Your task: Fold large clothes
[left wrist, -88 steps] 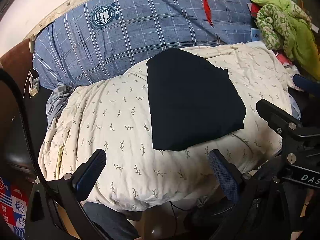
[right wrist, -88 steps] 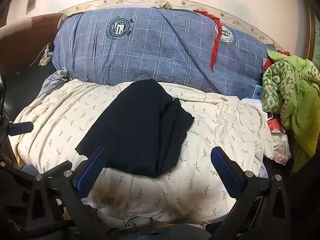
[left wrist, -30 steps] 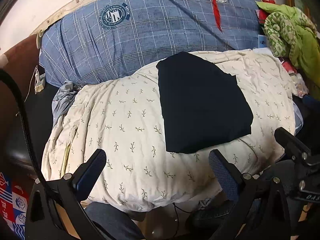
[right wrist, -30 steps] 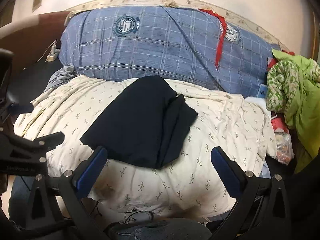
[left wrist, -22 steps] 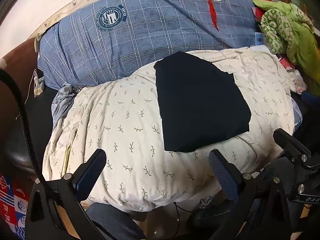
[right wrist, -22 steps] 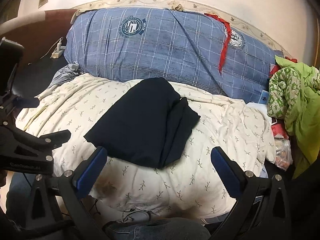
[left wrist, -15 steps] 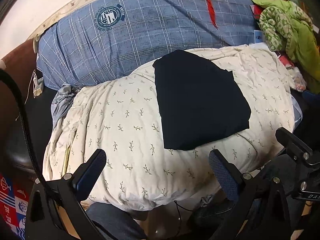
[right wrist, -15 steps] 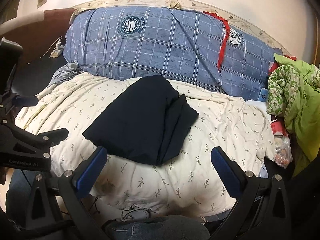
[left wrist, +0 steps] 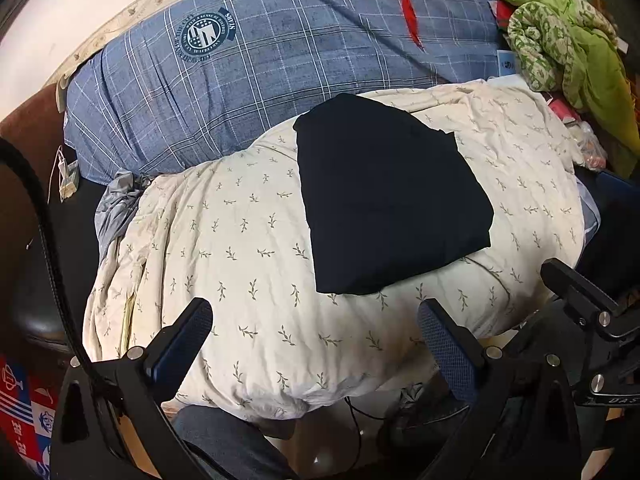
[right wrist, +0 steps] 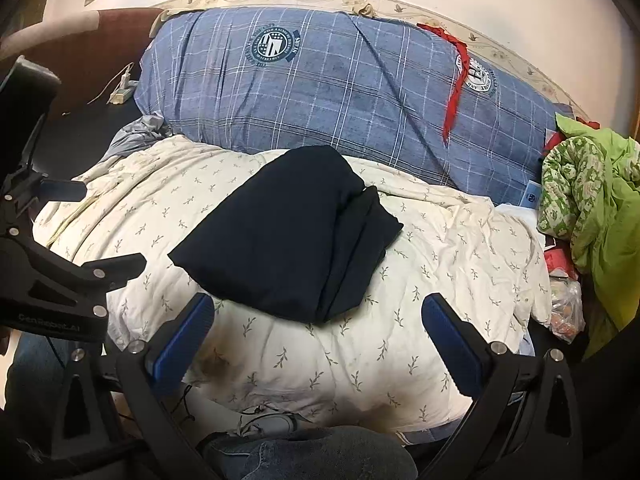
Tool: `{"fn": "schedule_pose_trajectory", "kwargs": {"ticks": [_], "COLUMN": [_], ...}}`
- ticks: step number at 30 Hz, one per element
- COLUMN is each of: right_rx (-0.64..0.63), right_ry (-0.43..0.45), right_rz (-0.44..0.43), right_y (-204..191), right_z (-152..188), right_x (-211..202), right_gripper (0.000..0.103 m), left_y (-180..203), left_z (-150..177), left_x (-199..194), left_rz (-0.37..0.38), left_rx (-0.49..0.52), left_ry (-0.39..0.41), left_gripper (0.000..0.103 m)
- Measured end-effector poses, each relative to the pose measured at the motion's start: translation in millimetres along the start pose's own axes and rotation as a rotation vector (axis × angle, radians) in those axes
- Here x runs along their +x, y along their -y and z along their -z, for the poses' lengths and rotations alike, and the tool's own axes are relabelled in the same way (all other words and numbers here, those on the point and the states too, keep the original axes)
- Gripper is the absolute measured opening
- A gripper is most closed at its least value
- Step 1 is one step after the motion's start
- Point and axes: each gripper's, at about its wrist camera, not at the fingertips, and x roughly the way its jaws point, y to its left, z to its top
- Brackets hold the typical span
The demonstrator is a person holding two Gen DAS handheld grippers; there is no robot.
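Observation:
A dark navy garment [left wrist: 388,200] lies folded into a compact block on a cream leaf-print duvet [left wrist: 240,264]; it also shows in the right wrist view [right wrist: 292,232], with its layered folded edges on the right side. My left gripper [left wrist: 316,340] is open and empty, held back from the near edge of the duvet. My right gripper [right wrist: 320,332] is open and empty, just short of the garment's near edge. Neither gripper touches the cloth.
A blue plaid quilt [right wrist: 340,88] with a red strap [right wrist: 454,84] is piled behind the duvet. Green clothes [right wrist: 592,200] are heaped at the right. The left gripper's body [right wrist: 52,280] shows at the right view's left edge. A denim-clad leg [right wrist: 304,456] is below.
Both grippers stay open and empty and only drift slightly before the bed. The folded garment has not moved.

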Motion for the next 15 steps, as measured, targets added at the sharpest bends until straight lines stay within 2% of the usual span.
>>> {"fn": "schedule_pose_trajectory", "kwargs": {"ticks": [11,15], "right_rx": [-0.011,-0.012], "right_ry": [-0.005,-0.01], "right_rz": [-0.013,-0.014], "right_y": [-3.5,-4.0], "right_z": [0.9,1.8], "right_x": [2.6,4.2], "right_gripper": [0.103,0.103], "left_y": [3.4,2.2], "left_z": [0.0,-0.3], "left_x": [1.8,4.3], "left_rz": [0.016,0.082], "left_rx": [0.014,-0.004], "left_ry": [-0.011,-0.033], "left_gripper": [0.102,0.102]}}
